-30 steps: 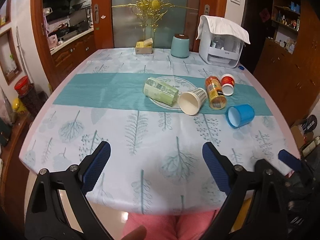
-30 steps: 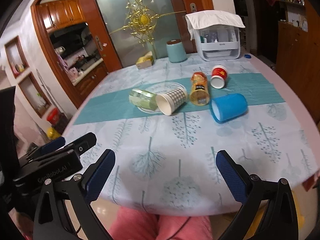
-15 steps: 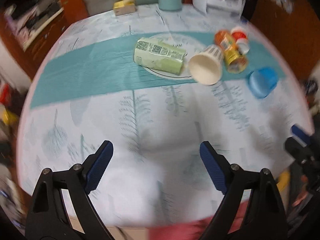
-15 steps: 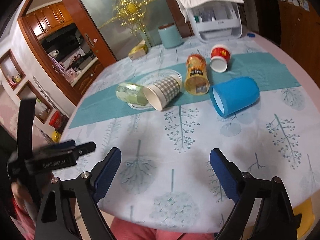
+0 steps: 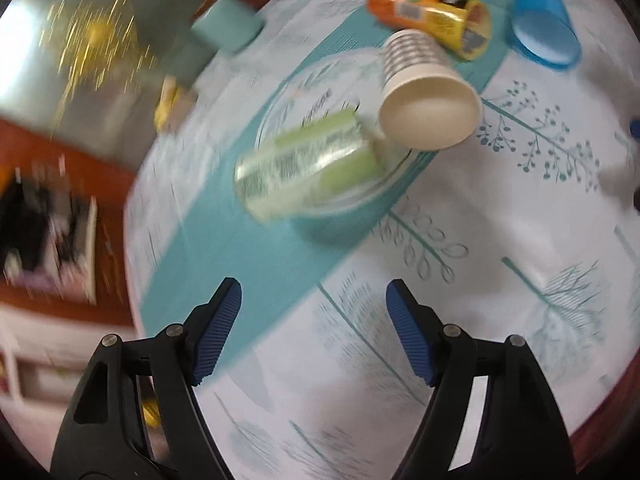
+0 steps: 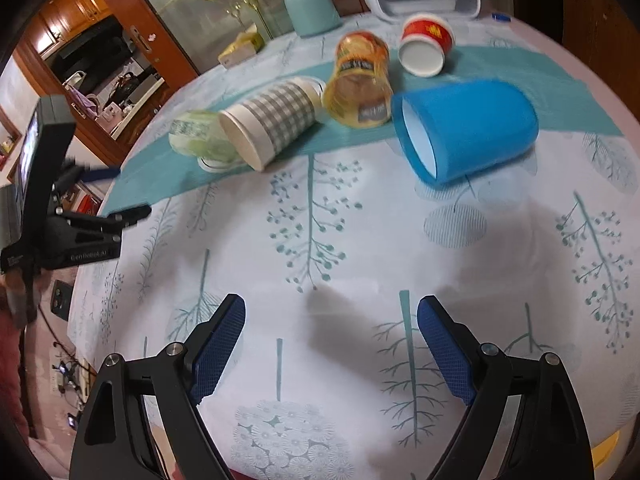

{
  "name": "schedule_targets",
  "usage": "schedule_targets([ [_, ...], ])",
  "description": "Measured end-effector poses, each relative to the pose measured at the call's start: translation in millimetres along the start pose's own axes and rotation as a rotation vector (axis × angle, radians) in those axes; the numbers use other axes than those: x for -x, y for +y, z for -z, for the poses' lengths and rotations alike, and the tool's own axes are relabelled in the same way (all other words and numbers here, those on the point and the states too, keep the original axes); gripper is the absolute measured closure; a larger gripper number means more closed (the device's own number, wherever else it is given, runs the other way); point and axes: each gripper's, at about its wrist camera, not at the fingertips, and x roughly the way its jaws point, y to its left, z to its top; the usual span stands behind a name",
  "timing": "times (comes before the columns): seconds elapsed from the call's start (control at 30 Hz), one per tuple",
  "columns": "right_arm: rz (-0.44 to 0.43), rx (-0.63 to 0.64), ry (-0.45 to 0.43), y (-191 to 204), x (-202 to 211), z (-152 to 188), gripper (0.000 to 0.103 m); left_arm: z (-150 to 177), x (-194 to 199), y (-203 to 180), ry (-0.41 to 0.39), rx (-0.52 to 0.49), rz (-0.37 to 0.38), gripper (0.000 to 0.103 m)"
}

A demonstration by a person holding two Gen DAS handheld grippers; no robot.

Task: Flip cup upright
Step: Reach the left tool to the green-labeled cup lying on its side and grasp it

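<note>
"GenRobot.AI" on left claw body

Black claw arms, ribbed blue pads (silver screws)

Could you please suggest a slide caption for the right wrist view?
Open right claw hovers over the tablecloth, facing five tipped cups, blue cup nearest.

Soft indoor light falls from above. The left wrist view is smeared with motion blur, worst on the pale green lying cup. The right wrist view is sharper, dark shadows pooling on the white tree-patterned tablecloth; fisheye edges curve.
</note>
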Motion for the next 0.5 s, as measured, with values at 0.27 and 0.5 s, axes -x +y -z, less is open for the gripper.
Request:
schedule_targets([
  [0.27, -0.020, -0.004, 0.041, 4, -12, 7, 0.013, -32, -23, -25, -0.129, -0.398, -0.102, 0.029],
  [0.5, -0.005, 0.019, 0.037, 5, -9, 9, 0.013, -55, -50, -37, -0.173, -0.594, -0.158, 0.029],
])
